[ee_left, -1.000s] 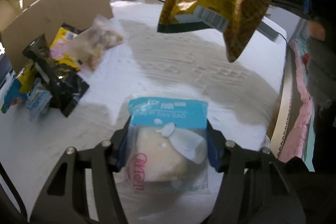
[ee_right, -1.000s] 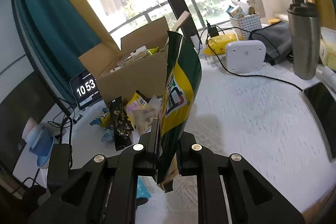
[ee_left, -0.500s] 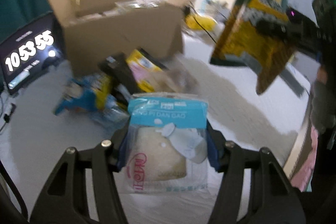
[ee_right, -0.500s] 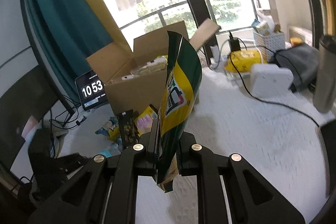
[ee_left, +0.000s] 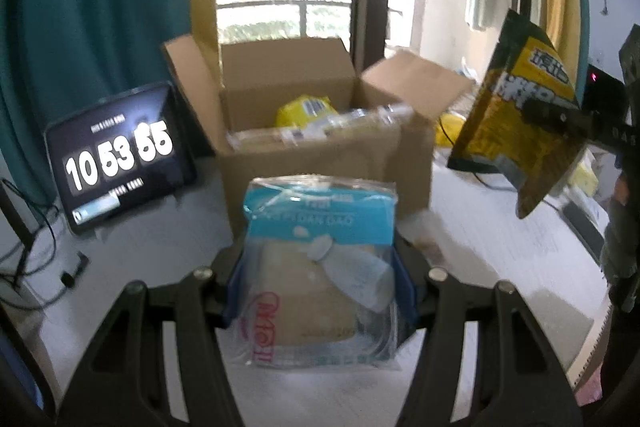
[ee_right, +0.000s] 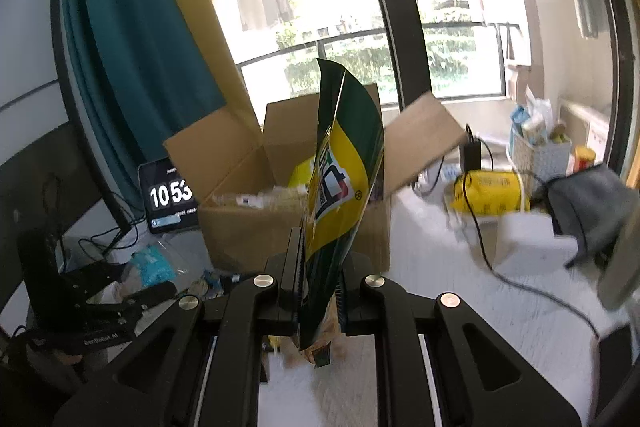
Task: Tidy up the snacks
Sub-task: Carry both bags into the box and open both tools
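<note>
Snacks are held up in both hands above a white surface (ee_left: pixel 500 247). The left hand-held gripper (ee_left: pixel 320 281) stands part-way apart, its two pads pressing the sides of a clear bread packet (ee_left: pixel 320 283) with a blue top band and a pale bun inside. The right hand-held gripper (ee_right: pixel 320 291) is almost fully closed, pinching the lower part of a tall green and yellow snack bag (ee_right: pixel 340 195), which stands upright and edge-on in the right wrist view. In the left wrist view the same bag appears at the right, hanging in the air beside the box.

Directly ahead of both packets sits an open cardboard box (ee_left: pixel 312 163) with its flaps raised. Inside it lie a yellow packet (ee_left: pixel 306 109) and some clear wrapped items. Left of the box a tablet (ee_left: pixel 120 155) leans upright, showing a large digital clock. More snack packets (ee_right: pixel 208 283) lie on the surface at the foot of the box. Behind the box are a teal curtain (ee_right: pixel 132 39) and a bright window onto a balcony. At the far right, blurred, are a yellow pouch (ee_right: pixel 488 191), black cables and a white basket (ee_right: pixel 536 155).
</note>
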`<act>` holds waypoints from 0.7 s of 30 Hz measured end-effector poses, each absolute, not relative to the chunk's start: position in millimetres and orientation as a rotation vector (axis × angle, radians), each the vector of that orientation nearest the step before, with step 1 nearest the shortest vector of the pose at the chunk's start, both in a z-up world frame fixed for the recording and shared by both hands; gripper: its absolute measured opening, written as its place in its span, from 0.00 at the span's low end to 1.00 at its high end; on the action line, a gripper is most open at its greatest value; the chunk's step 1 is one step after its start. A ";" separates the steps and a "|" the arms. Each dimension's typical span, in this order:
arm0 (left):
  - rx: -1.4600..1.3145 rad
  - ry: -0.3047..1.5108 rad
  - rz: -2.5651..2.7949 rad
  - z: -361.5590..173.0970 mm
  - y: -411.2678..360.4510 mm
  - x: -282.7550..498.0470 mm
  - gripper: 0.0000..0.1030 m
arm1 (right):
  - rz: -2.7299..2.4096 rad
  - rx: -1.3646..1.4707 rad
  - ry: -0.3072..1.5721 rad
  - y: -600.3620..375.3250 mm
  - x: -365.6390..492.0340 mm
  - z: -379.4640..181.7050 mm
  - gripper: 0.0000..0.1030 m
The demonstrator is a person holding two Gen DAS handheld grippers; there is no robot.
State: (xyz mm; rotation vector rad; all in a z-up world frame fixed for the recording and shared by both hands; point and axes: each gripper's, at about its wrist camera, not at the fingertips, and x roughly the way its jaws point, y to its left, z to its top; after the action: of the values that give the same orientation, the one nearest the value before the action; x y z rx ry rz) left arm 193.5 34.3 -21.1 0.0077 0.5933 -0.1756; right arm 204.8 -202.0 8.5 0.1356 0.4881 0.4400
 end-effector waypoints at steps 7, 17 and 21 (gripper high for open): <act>0.003 0.508 -0.120 11.2 55.2 225.4 0.59 | 0.394 0.108 0.431 -196.2 230.6 28.8 0.14; 0.040 0.391 -0.060 51.0 68.4 268.2 0.59 | 0.353 0.083 0.376 -192.4 270.1 48.5 0.14; 0.053 0.363 -0.054 59.9 69.9 287.6 0.59 | 0.337 0.079 0.363 -192.8 284.5 53.3 0.14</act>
State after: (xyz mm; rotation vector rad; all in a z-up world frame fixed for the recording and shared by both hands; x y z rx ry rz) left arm 287.6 69.9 59.9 0.0527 0.3631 -0.0541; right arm 284.5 -192.8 53.3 0.0789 0.3630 0.3365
